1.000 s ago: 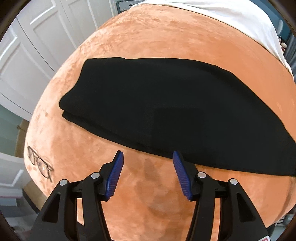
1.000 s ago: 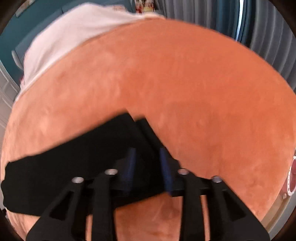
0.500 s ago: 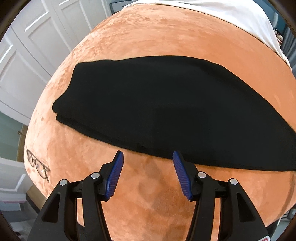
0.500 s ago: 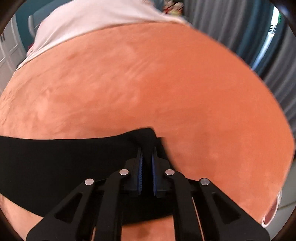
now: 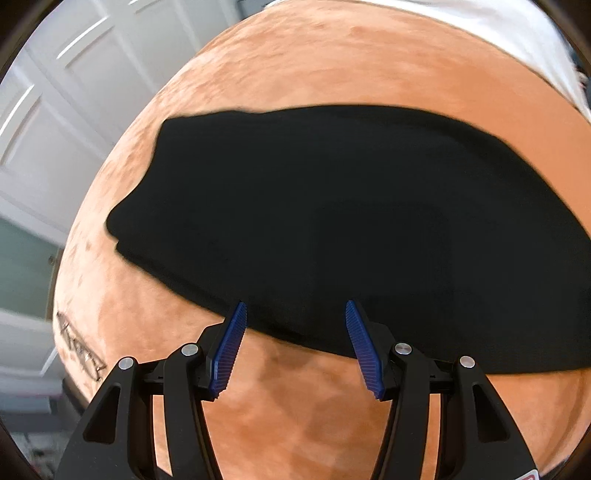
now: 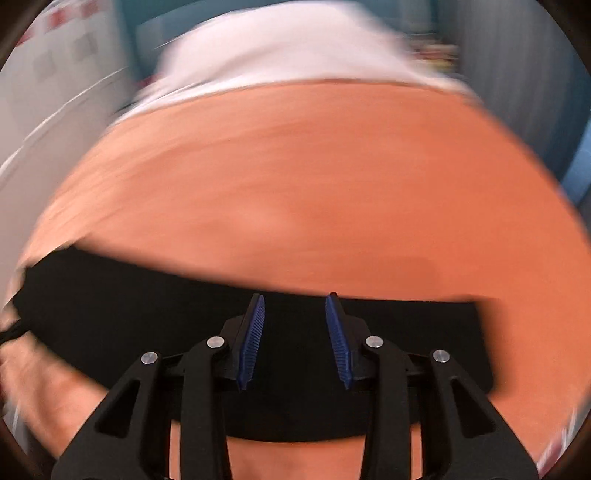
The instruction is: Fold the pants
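Black pants (image 5: 332, 221) lie folded lengthwise as a long band across an orange plush blanket (image 5: 332, 74). My left gripper (image 5: 293, 314) is open, its blue pads at the near edge of the pants. In the right wrist view the pants (image 6: 110, 325) run as a dark strip across the blanket (image 6: 314, 184). My right gripper (image 6: 295, 302) is open above the strip, holding nothing. This view is blurred by motion.
Eyeglasses (image 5: 79, 347) lie on the blanket near its left edge. White sheets (image 5: 498, 22) cover the far end of the bed; they also show in the right wrist view (image 6: 277, 48). White panelled doors (image 5: 74, 92) stand to the left.
My right gripper was shut on the pants' end half a second ago; it has let go, opened and swung left. My left gripper moved closer to the pants' edge.
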Tool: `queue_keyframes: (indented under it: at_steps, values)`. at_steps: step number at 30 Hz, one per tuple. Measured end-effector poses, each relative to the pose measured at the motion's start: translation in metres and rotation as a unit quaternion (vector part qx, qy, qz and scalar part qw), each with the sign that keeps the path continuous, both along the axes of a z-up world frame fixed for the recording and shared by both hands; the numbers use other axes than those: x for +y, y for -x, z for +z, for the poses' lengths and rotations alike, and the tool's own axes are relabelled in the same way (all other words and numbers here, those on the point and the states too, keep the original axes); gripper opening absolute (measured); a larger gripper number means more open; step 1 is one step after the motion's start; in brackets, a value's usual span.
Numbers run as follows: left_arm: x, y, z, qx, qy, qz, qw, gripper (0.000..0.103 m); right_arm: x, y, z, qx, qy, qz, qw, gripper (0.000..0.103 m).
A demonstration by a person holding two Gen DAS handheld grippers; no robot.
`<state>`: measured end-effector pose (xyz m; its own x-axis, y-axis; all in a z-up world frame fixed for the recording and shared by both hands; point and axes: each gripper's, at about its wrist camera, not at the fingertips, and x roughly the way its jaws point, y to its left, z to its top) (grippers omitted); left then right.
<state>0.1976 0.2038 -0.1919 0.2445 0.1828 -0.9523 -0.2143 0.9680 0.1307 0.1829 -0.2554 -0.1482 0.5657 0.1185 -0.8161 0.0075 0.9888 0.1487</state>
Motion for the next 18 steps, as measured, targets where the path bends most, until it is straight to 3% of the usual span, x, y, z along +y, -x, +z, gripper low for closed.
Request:
queue_keyframes:
  at_steps: [2, 4, 6, 9, 12, 15, 18]
  values:
    - [0.014, 0.001, -0.009, 0.011, 0.013, 0.021, 0.9996, 0.055, 0.072, -0.029, -0.013, 0.022, -0.033, 0.076, 0.996, 0.032]
    - [0.032, 0.003, -0.019, 0.015, 0.04, 0.037, 0.9984, 0.064, 0.146, -0.061, -0.024, 0.032, -0.038, 0.137, 0.989, 0.029]
    - [0.042, 0.005, -0.023, 0.011, 0.053, 0.04, 0.9977, 0.073, 0.207, -0.098, -0.037, 0.05, -0.046, 0.176, 0.982, 0.029]
    - [0.046, 0.006, -0.027, 0.005, 0.06, 0.03, 0.9978, 0.074, 0.272, -0.15, -0.062, 0.095, -0.061, 0.199, 0.974, 0.03]
    - [0.041, 0.007, -0.026, 0.0, 0.036, 0.007, 0.9993, 0.074, 0.313, -0.183, -0.081, 0.108, -0.017, 0.2, 0.974, 0.032]
    - [0.026, 0.007, -0.019, -0.01, -0.004, -0.021, 0.9997, 0.071, 0.312, -0.199, -0.062, 0.076, -0.043, 0.146, 0.985, 0.031]
    - [0.009, 0.01, -0.012, -0.022, -0.023, -0.045, 0.9985, 0.07, 0.288, -0.175, -0.031, 0.021, -0.067, 0.128, 0.989, 0.031]
